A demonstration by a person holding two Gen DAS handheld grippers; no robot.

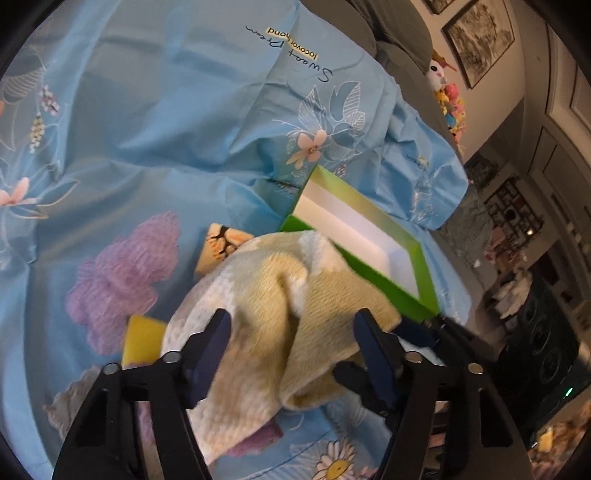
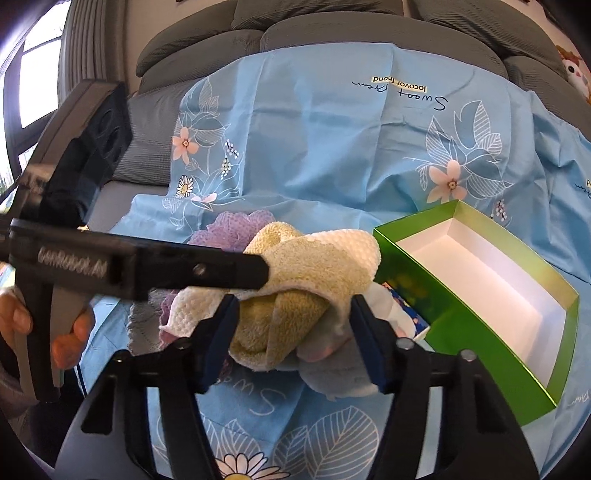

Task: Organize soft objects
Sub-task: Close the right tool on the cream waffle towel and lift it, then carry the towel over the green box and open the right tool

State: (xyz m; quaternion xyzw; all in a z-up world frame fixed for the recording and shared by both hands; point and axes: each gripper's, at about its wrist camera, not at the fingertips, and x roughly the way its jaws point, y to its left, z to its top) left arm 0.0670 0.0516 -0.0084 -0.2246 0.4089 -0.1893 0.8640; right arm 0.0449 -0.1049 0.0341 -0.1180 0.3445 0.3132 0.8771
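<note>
A crumpled yellow and white towel (image 1: 280,317) lies between the fingers of both grippers, on a blue floral cloth (image 1: 177,140). My left gripper (image 1: 291,350) has its jaws wide around the towel, one fingertip pressed into it. In the right wrist view the left gripper's finger (image 2: 207,271) reaches in from the left onto the towel (image 2: 314,266). My right gripper (image 2: 295,339) is open around the towel's near side. An open green box (image 2: 491,291) with a white inside stands right of the towel; it also shows in the left wrist view (image 1: 369,236).
A purple knitted piece (image 1: 118,273), a yellow sponge (image 1: 142,339) and a small printed cushion (image 1: 221,243) lie left of the towel. A grey-white cloth (image 2: 340,373) lies under the towel. A grey sofa (image 2: 332,33) is behind. Plush toys (image 1: 447,96) sit at the right.
</note>
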